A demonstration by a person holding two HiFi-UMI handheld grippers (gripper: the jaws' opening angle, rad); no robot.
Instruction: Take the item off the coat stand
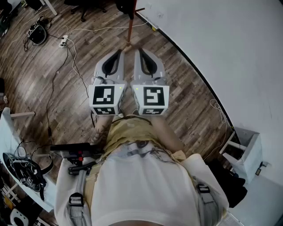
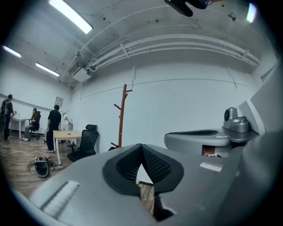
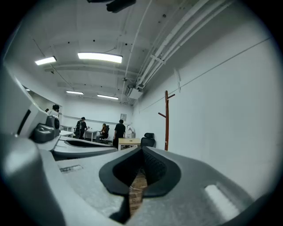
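Observation:
The coat stand (image 2: pixel 122 115) is a bare-looking brown wooden pole with short pegs, standing against the white wall ahead. It also shows in the right gripper view, coat stand (image 3: pixel 166 119), and as an orange pole (image 1: pixel 129 27) at the top of the head view. A dark shape (image 1: pixel 126 5) sits by the pole's far end; I cannot tell what it is. My left gripper (image 1: pixel 118 54) and right gripper (image 1: pixel 141 53) are held side by side in front of my body, pointing at the stand from a distance. Both are shut with nothing between their jaws, as left gripper (image 2: pixel 141 148) and right gripper (image 3: pixel 142 151) show.
Cables and a power strip (image 1: pixel 64 41) trail over the wooden floor at left, near a dark helmet-like object (image 1: pixel 37 34). A white shelf unit (image 1: pixel 245 152) stands by the wall at right. A desk with gear (image 1: pixel 22 173) is at lower left. An office chair (image 2: pixel 86 140), a table (image 2: pixel 67 134) and people (image 2: pixel 54 126) are farther off.

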